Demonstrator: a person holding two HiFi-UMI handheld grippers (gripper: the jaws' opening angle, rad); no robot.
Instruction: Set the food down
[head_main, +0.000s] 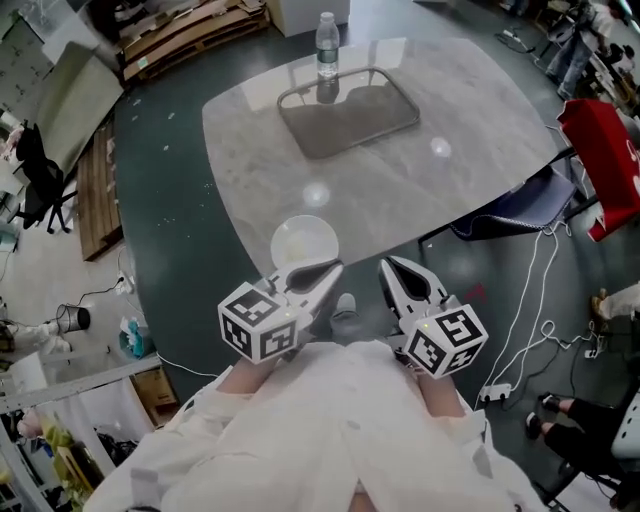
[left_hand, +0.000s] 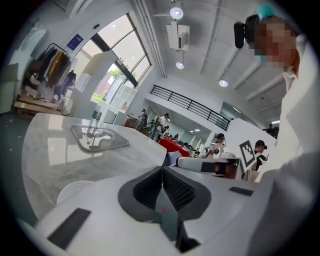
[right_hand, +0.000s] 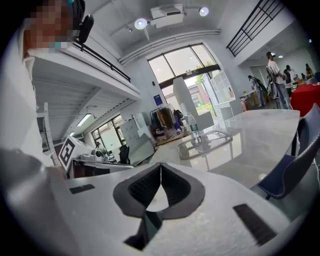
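Both grippers hang at the near edge of a pale marble table (head_main: 450, 150), held side by side in front of my white coat (head_main: 330, 420). My left gripper (head_main: 330, 272) has its jaws pressed together with nothing between them, as its own view shows. My right gripper (head_main: 390, 268) is the same, pads meeting at the tip and gripping nothing. Each points out across the tabletop, tilted a little downward.

A round white plate (head_main: 305, 240) sits on the table close to its near edge, just beside the tip of my left gripper and to its left. I cannot make out what, if anything, lies on it, and neither tool carries food.

At the far end of the table lies a rectangular tray (head_main: 350, 125) with rounded corners. A clear water bottle (head_main: 327, 45) stands upright at the tray's far rim. A dark blue chair (head_main: 510, 205) is tucked against the table's right side. Dark floor lies below the grippers.
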